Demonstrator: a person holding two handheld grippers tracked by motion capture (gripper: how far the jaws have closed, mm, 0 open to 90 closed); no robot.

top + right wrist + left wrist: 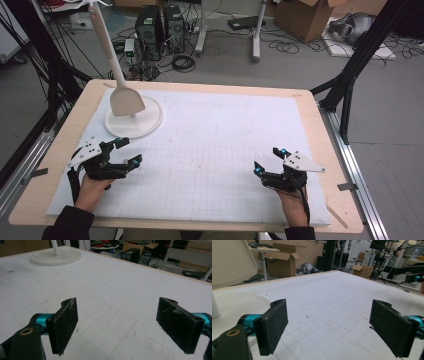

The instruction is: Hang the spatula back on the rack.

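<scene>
My left gripper [127, 150] rests low over the white gridded mat [210, 150] at the front left, open, with nothing between its black pads [272, 326]. At the front right my right gripper [269, 160] is open too, its pads [63, 323] wide apart over bare mat. A white lamp-like stand with a round base [134, 121] and a flat cream head [126, 101] on a slanted stem stands at the back left, just beyond the left gripper. The base also lies at the far left in the right gripper view [56, 257].
The mat covers a wooden table [325, 150] whose edge shows all round. Black frame struts [365, 50] rise at the right and left. Computer towers [150, 25], cables and cardboard boxes [305, 17] lie on the floor beyond the table.
</scene>
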